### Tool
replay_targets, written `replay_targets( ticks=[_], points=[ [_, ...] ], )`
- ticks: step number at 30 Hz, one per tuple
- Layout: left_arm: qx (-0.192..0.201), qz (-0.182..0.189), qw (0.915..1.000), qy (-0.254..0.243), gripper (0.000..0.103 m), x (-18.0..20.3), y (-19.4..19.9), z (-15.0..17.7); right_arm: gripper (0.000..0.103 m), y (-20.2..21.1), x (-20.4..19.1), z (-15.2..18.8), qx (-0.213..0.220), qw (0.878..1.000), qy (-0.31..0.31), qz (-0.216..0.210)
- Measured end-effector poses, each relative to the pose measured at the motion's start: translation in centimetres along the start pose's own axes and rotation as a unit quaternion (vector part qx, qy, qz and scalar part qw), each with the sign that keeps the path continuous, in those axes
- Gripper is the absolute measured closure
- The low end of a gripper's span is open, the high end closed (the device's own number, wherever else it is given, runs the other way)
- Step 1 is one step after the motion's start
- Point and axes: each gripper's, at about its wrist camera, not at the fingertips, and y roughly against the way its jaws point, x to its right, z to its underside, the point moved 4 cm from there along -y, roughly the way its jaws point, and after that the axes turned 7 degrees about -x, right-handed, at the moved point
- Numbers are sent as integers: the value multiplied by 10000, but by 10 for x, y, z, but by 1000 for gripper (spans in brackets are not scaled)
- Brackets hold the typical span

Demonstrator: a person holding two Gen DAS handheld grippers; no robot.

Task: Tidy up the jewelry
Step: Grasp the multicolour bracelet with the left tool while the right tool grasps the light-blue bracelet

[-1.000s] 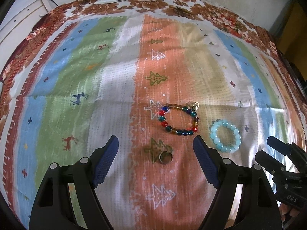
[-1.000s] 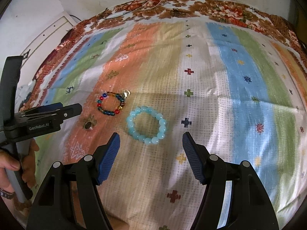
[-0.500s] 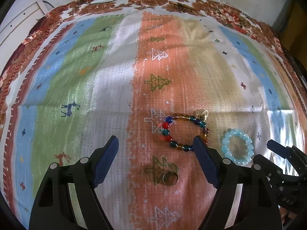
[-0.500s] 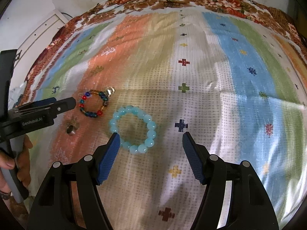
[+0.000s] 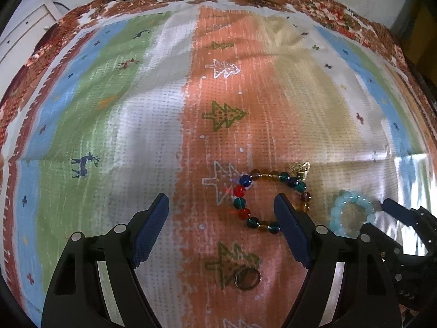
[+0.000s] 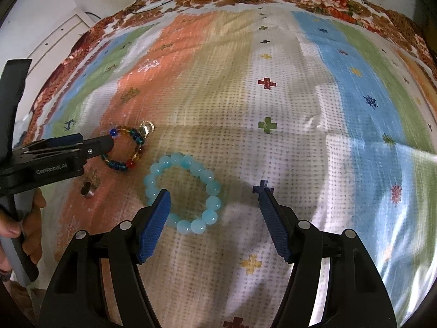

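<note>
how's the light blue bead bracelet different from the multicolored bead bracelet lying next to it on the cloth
The light blue bracelet is one pale colour throughout; the multicolored bracelet mixes red, blue, teal and amber beads. The light blue bracelet's beads look bigger and sit tightly together, while the multicolored bracelet's are smaller and more spaced. Only the multicolored bracelet carries a gold charm. Both lie flat as closed loops on the patterned cloth, apart from each other and ungripped.

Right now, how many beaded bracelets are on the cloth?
2. The multicoloured bracelet lies on the orange stripe, partly behind the left gripper's right finger. The pale blue bracelet lies apart beside it, in front of the right gripper. None looks hidden.
</note>
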Motion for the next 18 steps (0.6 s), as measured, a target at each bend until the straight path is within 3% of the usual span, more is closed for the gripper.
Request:
replay_targets(
  ticks=[4, 8, 12, 14, 18],
  points=[
    [-26, -163, 9998, -120, 26, 1, -8, -2, 36, -2, -1, 0, -24, 9999, 59, 81],
    [15, -308, 9994, -172, 39, 1, -10, -3, 39, -3, 0, 0, -42, 9999, 63, 111],
    [-37, -343, 9991, -243, 71, 1, -9, -2, 61, -3, 3, 0, -74, 9994, 74, 337],
    [-88, -385, 9990, -223, 83, -1, -9, -1, 68, -3, 5, 0, -79, 9995, 69, 299],
    [-117, -434, 9986, -282, 94, -2, -9, 1, 90, -5, 0, 3, -105, 9993, 241, 256]
  ],
)
